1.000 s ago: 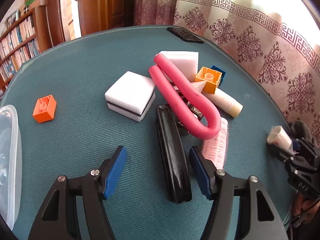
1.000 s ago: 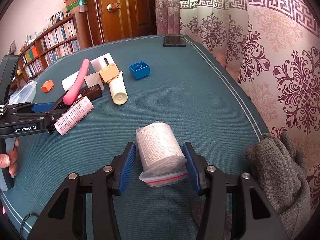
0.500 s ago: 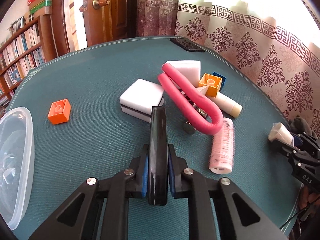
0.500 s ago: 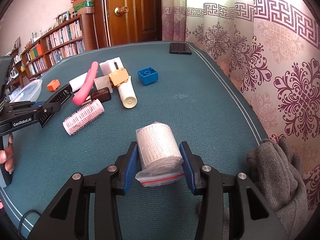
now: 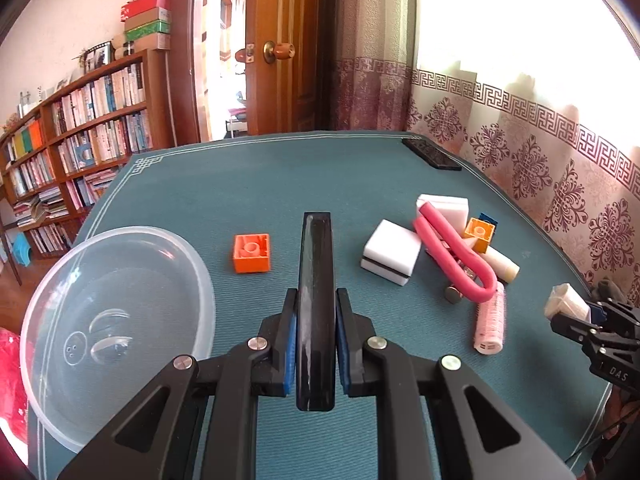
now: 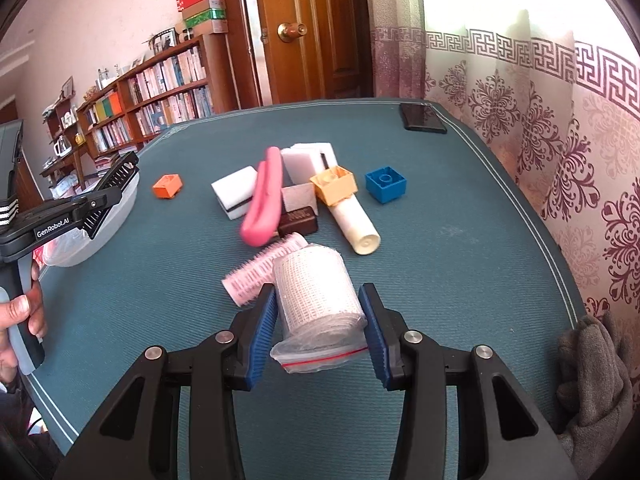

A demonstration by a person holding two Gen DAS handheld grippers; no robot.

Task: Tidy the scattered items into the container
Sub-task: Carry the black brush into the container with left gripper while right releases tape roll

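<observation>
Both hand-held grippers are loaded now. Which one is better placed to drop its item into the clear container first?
Left. The left hand-held gripper, shut on the black comb, sits right beside the clear container. The right hand-held gripper, holding the bagged gauze roll, is across the table behind the clutter.

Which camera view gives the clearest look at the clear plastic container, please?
The left wrist view: the clear plastic container shows nearly whole, rim and inside visible, left of the left gripper. In the right wrist view only part of it appears at the table's edge, partly hidden behind that gripper.
</observation>
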